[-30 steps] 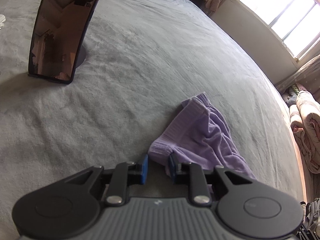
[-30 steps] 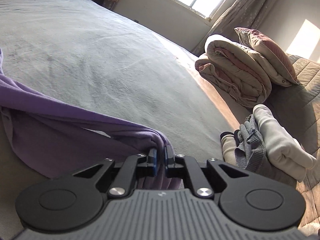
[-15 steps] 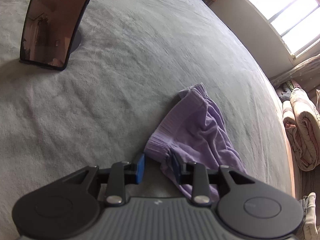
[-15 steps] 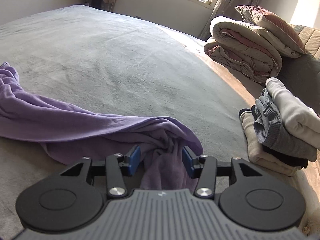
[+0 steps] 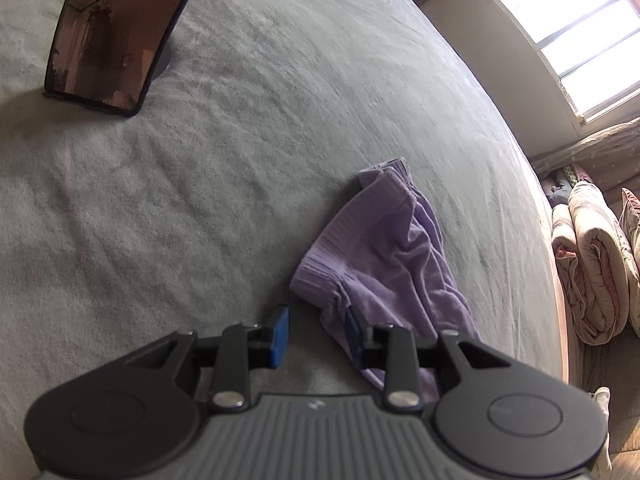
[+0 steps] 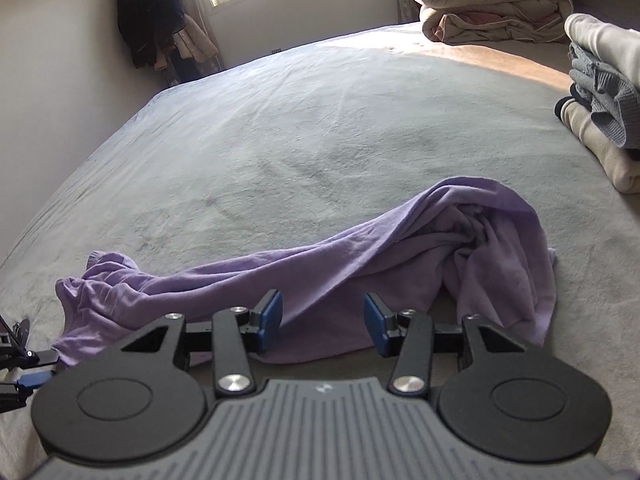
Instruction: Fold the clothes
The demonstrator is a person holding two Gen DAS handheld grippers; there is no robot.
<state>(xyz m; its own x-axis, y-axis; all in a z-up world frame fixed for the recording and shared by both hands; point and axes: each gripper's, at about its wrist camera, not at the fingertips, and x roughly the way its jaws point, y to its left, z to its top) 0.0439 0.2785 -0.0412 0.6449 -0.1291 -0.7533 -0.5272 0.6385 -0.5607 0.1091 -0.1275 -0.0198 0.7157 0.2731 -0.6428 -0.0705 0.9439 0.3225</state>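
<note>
A purple garment (image 5: 384, 256) lies crumpled on the grey bed cover (image 5: 240, 160), ribbed waistband toward me in the left wrist view. My left gripper (image 5: 317, 332) is open; the waistband's corner sits against its right pad (image 5: 354, 330), while the left pad is free. In the right wrist view the purple garment (image 6: 360, 264) stretches across the bed cover (image 6: 320, 128) as a long rumpled strip. My right gripper (image 6: 323, 320) hovers open over its near edge, with nothing pinched. Part of the left gripper (image 6: 24, 364) shows at the strip's left end.
A dark curved mirror (image 5: 112, 28) stands on the bed at the far left. A rolled duvet (image 6: 488, 0) and a stack of folded clothes (image 6: 600, 104) sit at the right. Clothes hang (image 6: 148, 20) in the corner by the window.
My right gripper opened and let go of the purple cloth, which dropped onto the bed, and the wrist rolled. My left gripper's jaws stand wider than a second ago.
</note>
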